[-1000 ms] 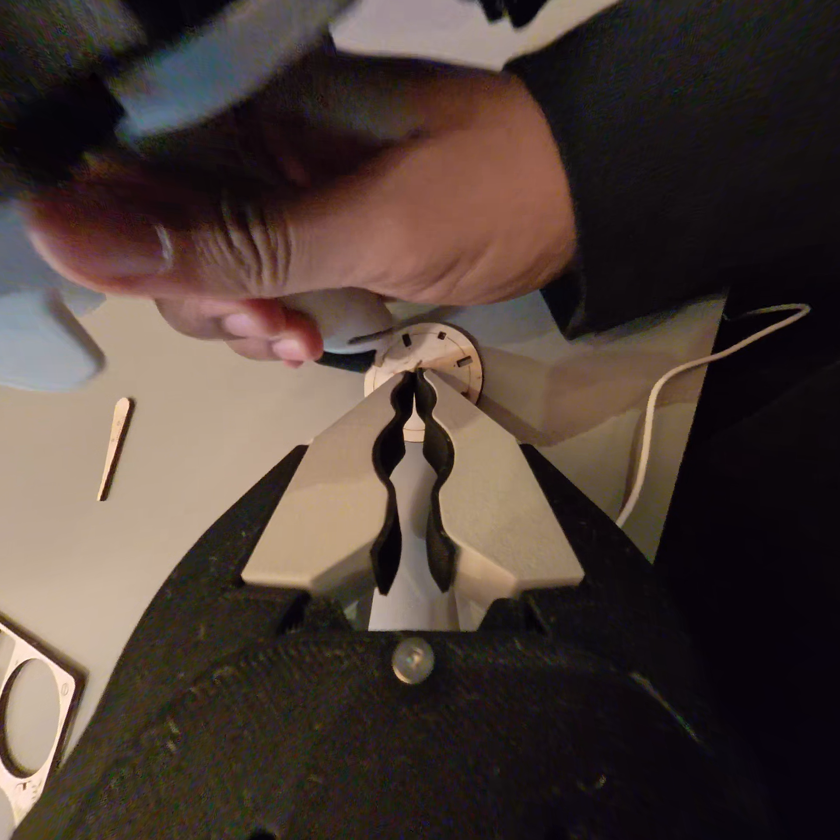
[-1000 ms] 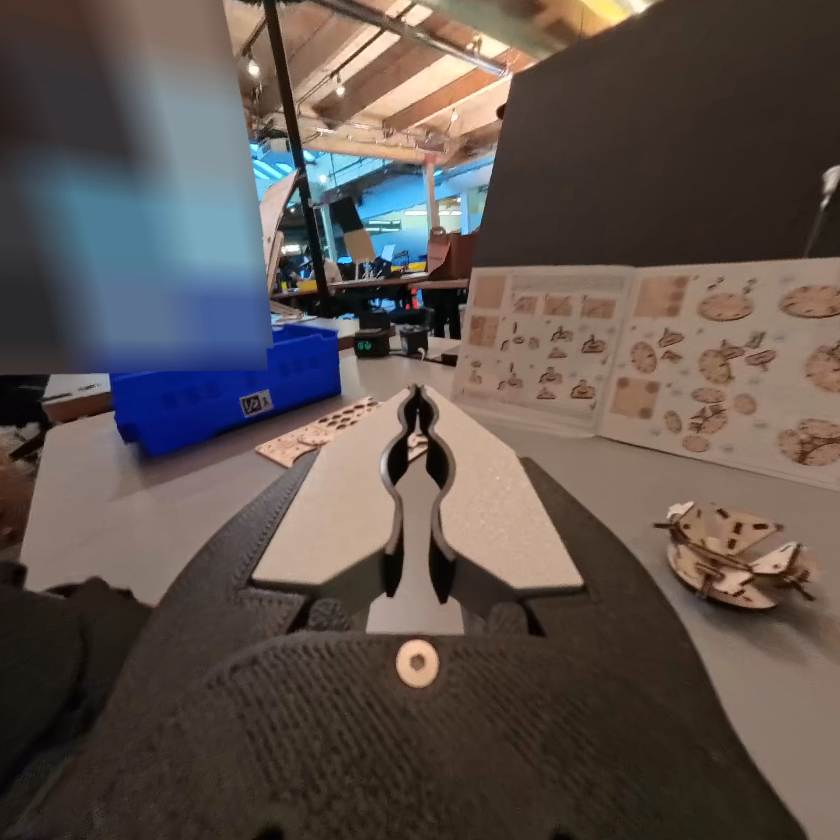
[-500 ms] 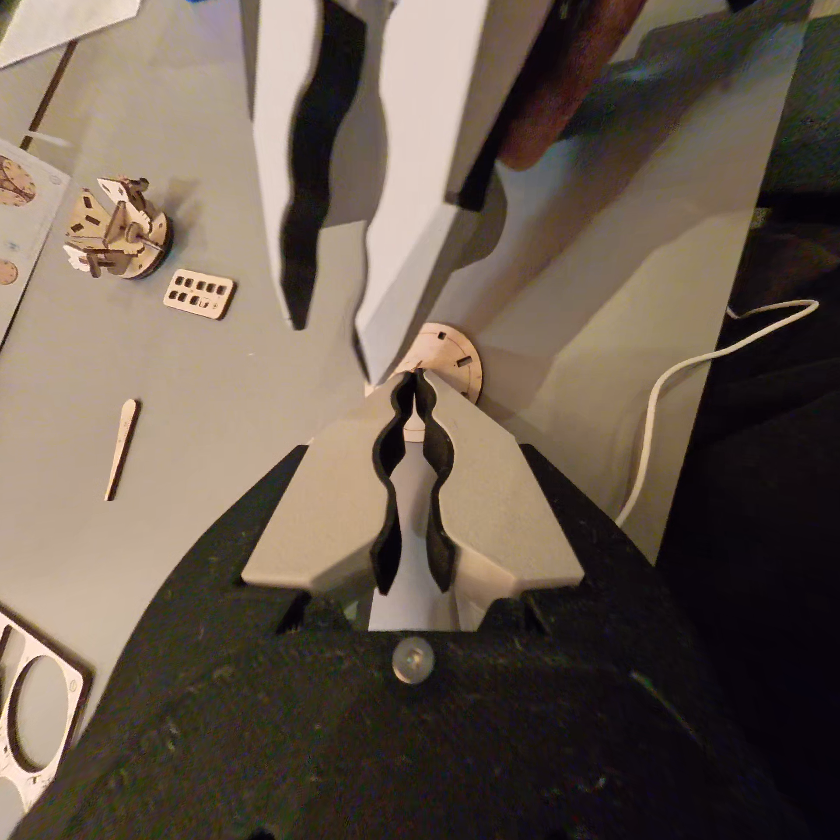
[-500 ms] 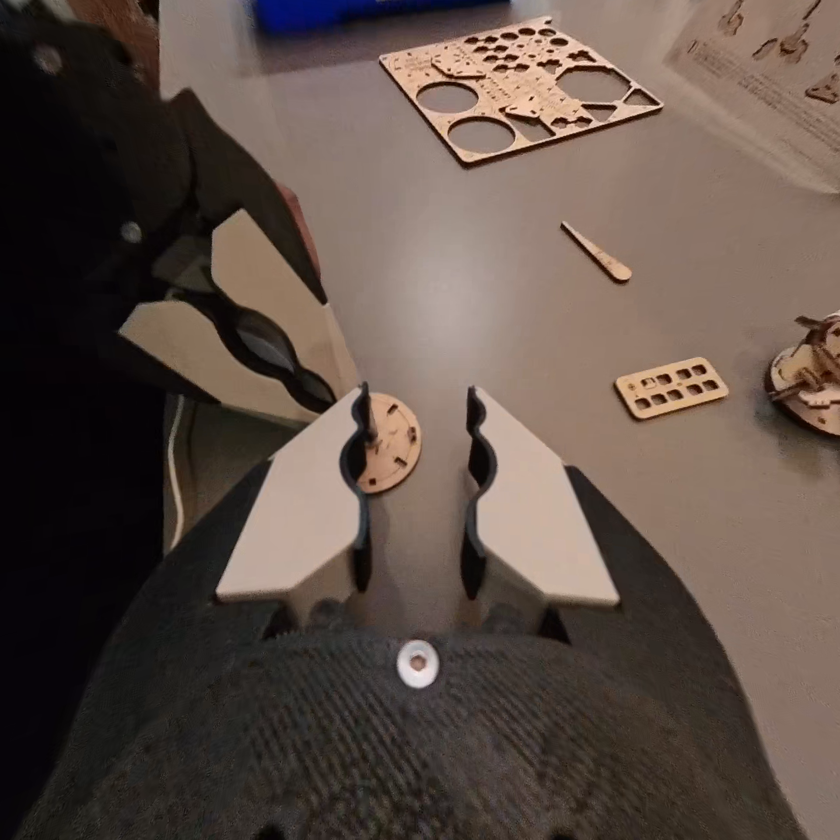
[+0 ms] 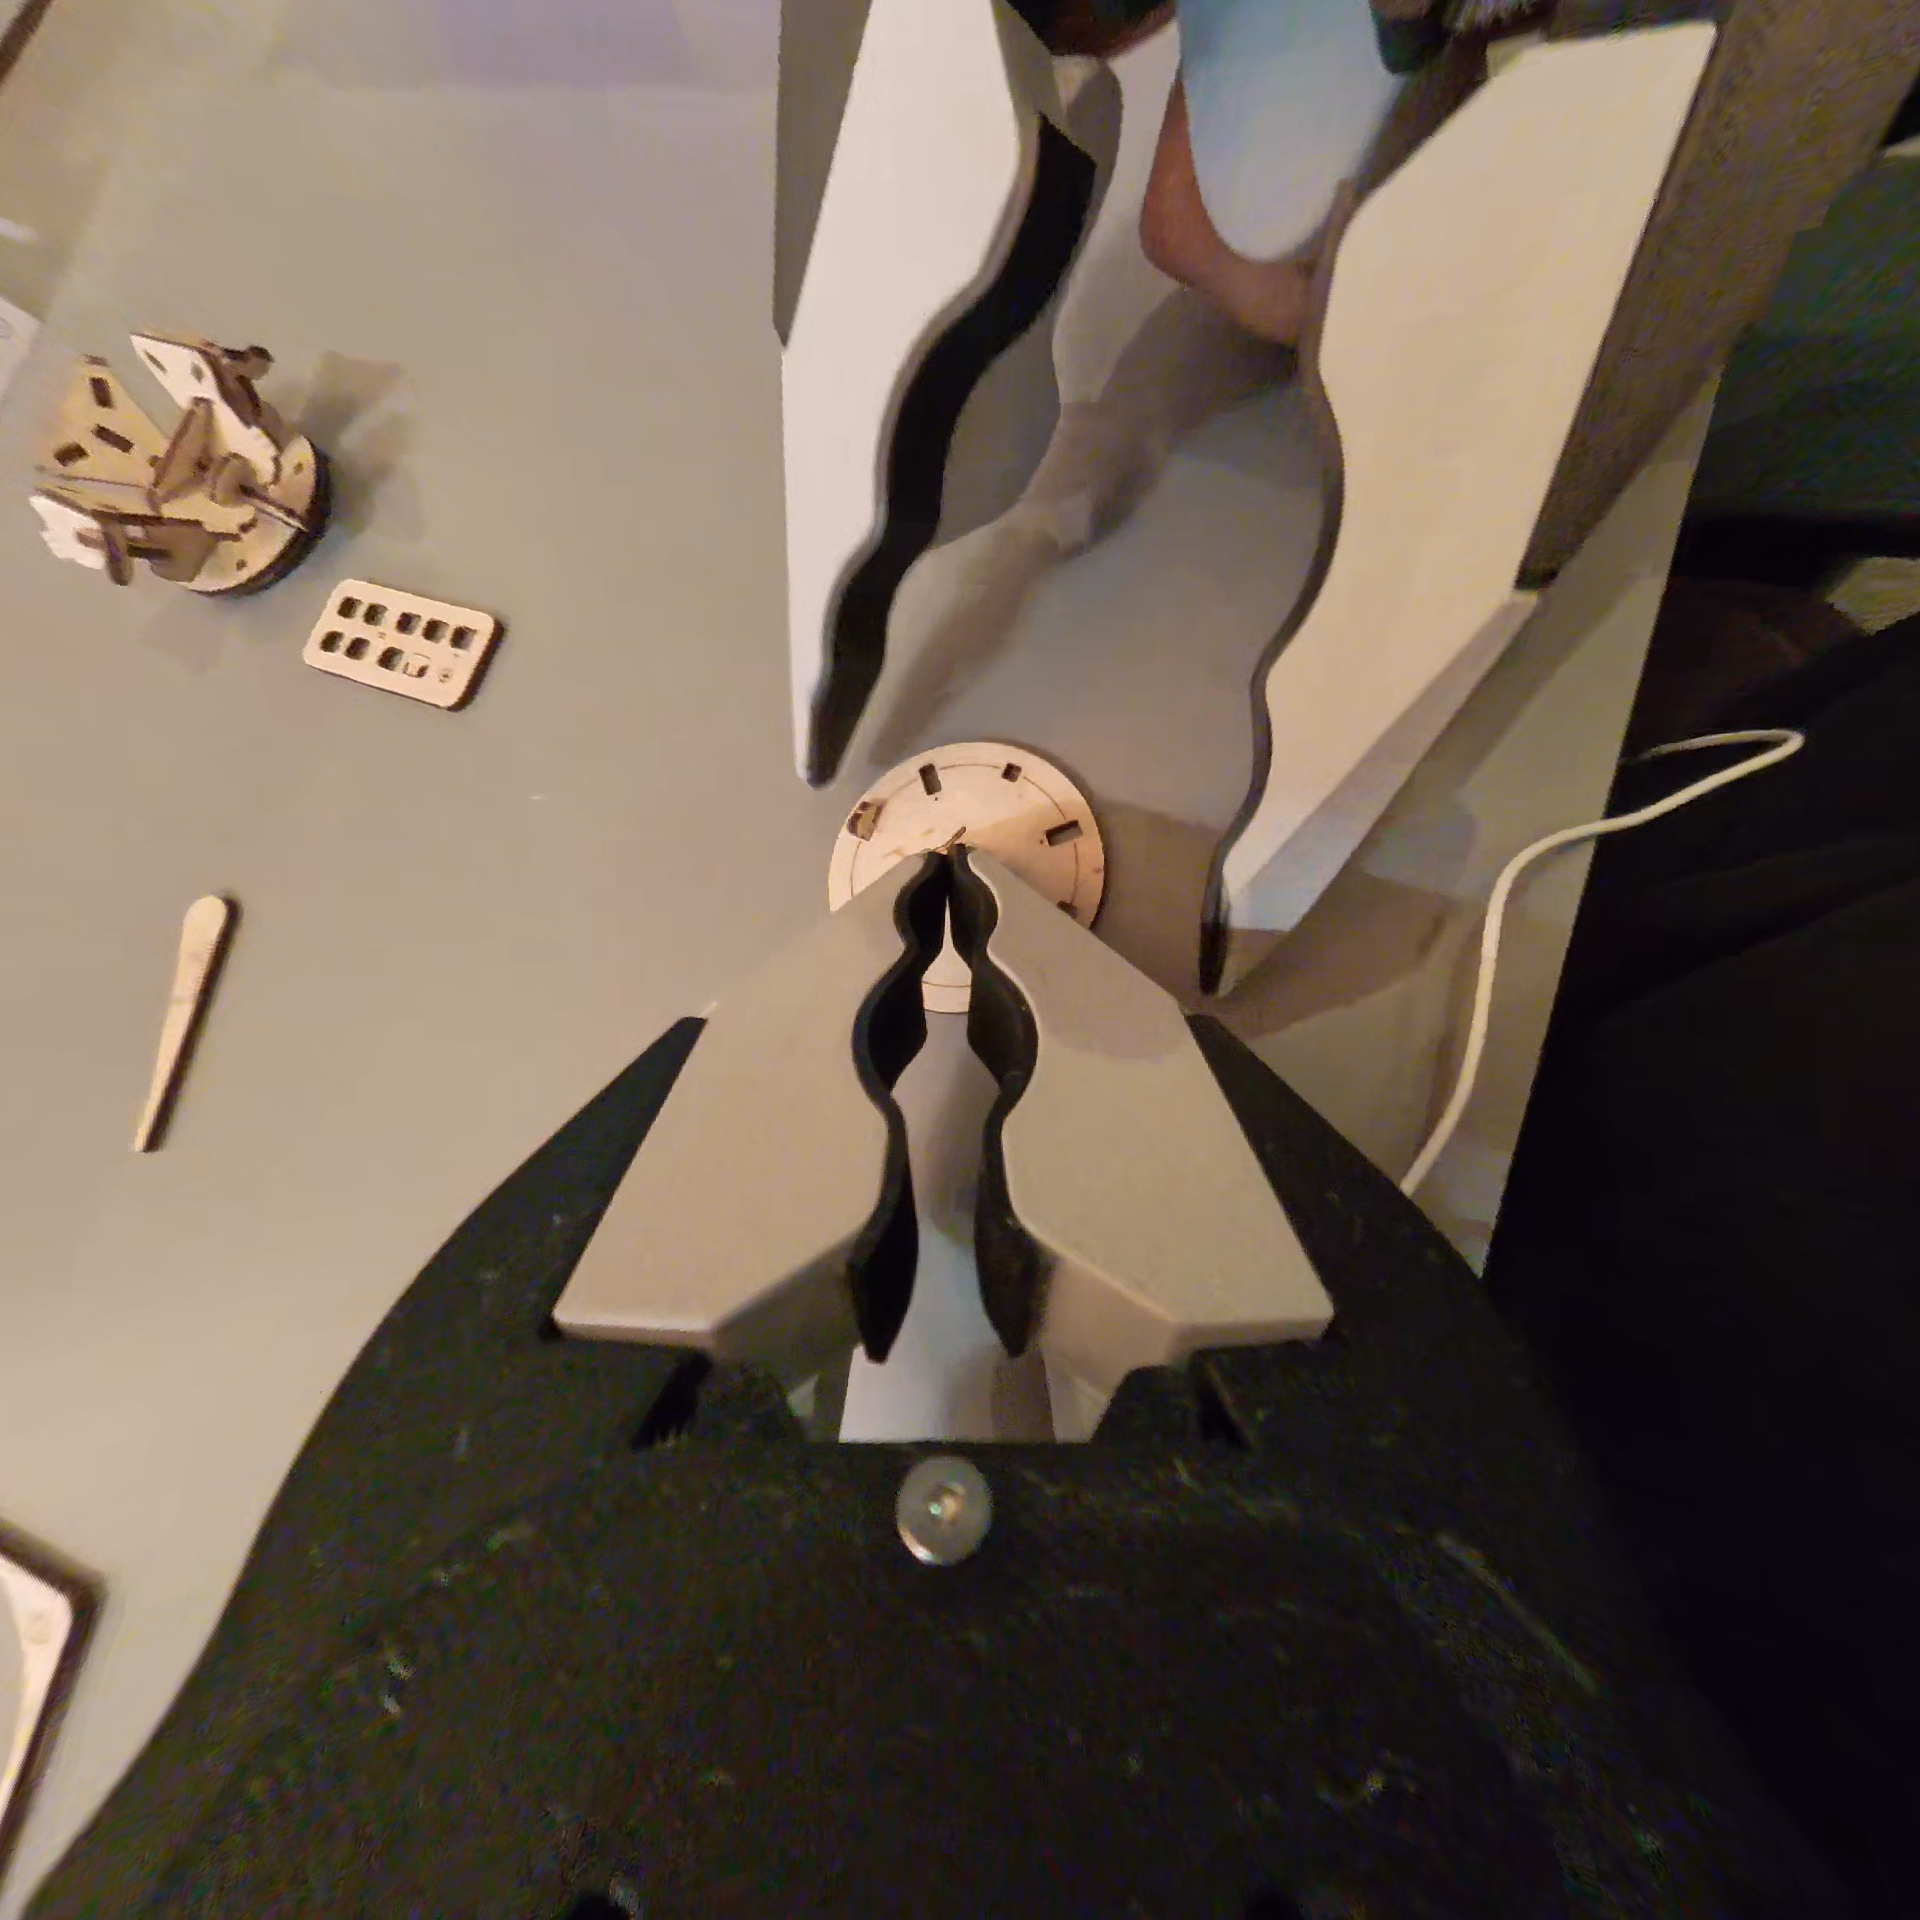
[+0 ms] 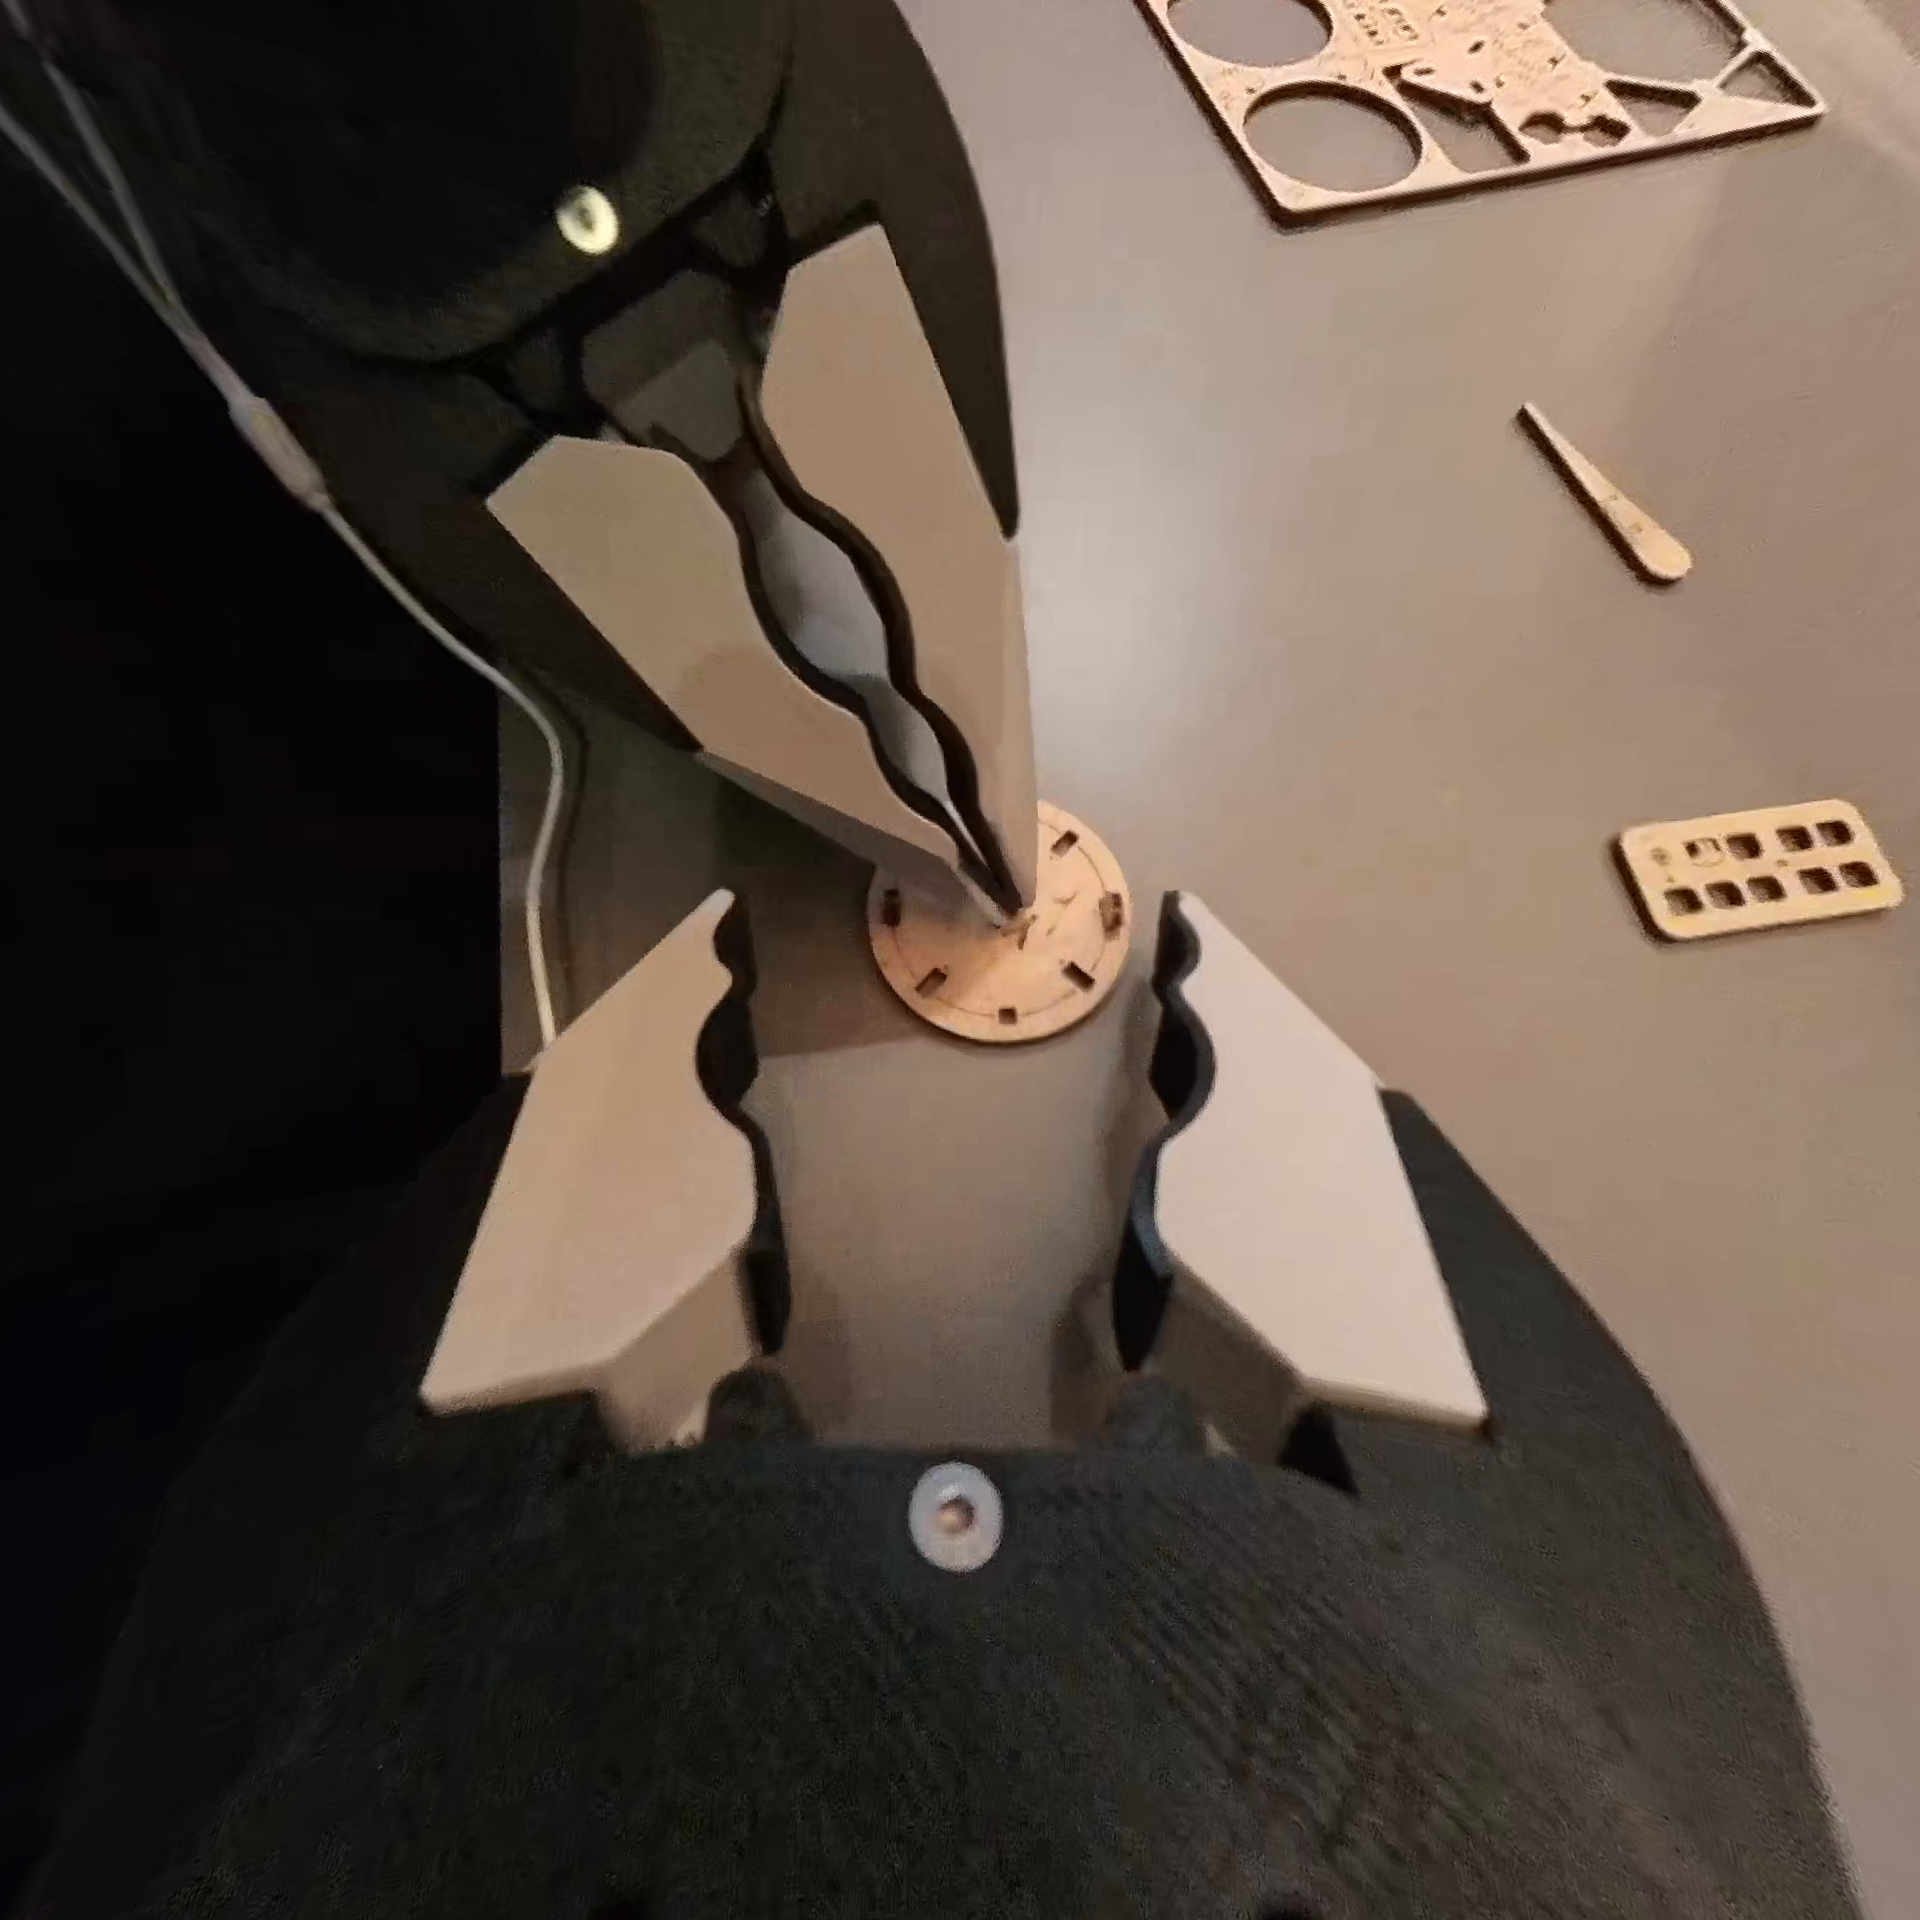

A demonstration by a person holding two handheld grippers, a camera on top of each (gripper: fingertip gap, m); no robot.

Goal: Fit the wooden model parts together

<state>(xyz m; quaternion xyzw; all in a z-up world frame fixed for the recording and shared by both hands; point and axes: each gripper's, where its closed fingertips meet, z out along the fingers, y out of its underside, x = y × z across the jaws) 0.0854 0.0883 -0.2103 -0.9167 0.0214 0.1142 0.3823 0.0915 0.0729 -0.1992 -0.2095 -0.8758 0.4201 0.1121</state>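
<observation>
Right wrist view is showing the right gripper (image 6: pixel 951 920) spread wide, one finger coming down on each side of the round wooden disc (image 6: pixel 1003 945) without touching it. That disc is lying flat on the grey table (image 6: pixel 1403 675), close to its edge. The left gripper (image 5: pixel 948 858) is squeezed tight, its tips pinching a tiny pin at the disc's middle. To do this well, I think the wide fingers should be going low and level, closing slowly, while the pinching one is keeping steady.
</observation>
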